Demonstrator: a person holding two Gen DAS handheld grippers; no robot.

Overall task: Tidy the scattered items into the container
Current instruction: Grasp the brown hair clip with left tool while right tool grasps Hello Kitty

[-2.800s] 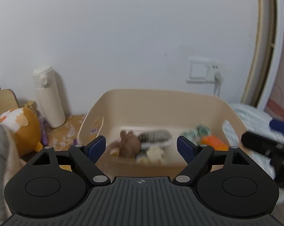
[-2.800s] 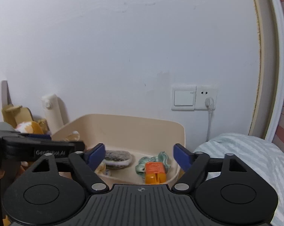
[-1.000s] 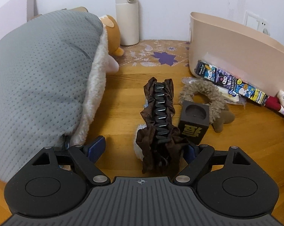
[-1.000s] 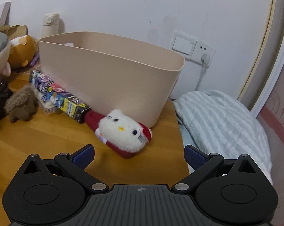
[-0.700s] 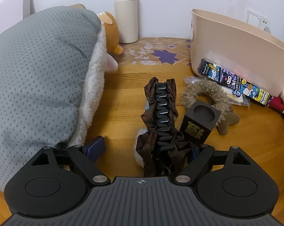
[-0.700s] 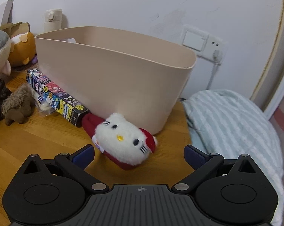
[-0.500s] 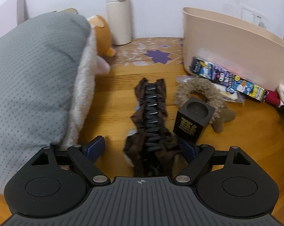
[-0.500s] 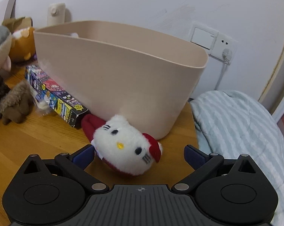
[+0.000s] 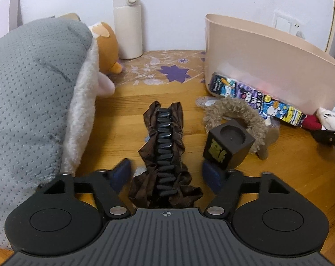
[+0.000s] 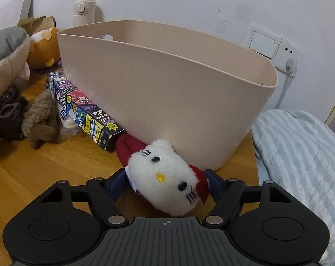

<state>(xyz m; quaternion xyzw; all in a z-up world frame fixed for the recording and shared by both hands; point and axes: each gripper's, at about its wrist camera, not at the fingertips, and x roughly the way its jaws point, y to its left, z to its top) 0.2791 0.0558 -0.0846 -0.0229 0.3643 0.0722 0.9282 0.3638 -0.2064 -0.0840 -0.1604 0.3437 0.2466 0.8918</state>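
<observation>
Nearest on the left side: left gripper (image 9: 166, 175) low over the wooden tabletop (image 9: 127, 115), jaws spread and straddling the near end of the brown hair clip (image 9: 165, 155), pads not visibly pressing the fabric. Just right of that jaw, touching or nearly so: the dark cube (image 9: 228, 147). Likely trouble there: the right pad nudging or catching the cube on closing, and the ruffled fabric bunching so the clip slips out or droops on the lift.

Nearest on the right side: right gripper (image 10: 165, 182) around the white cat plush (image 10: 165, 181), pads at both flanks, apparently closing on it; firm contact not certain. Soft filling, so a shallow pinch could squeeze out. Red part trails back against the container wall and could drag.

Farther back: the fuzzy brown scrunchie (image 9: 236, 116) behind the cube, then the cartoon-printed box (image 10: 83, 113) lying along the foot of the beige container (image 10: 189, 84), which stands toward the tabletop's far right edge. All these items outside it. Tall wall, so too low a carry could strike the rim.

Far left edge: grey cushion (image 9: 32, 93), orange plush (image 9: 106, 48), white flask (image 9: 127, 24).
</observation>
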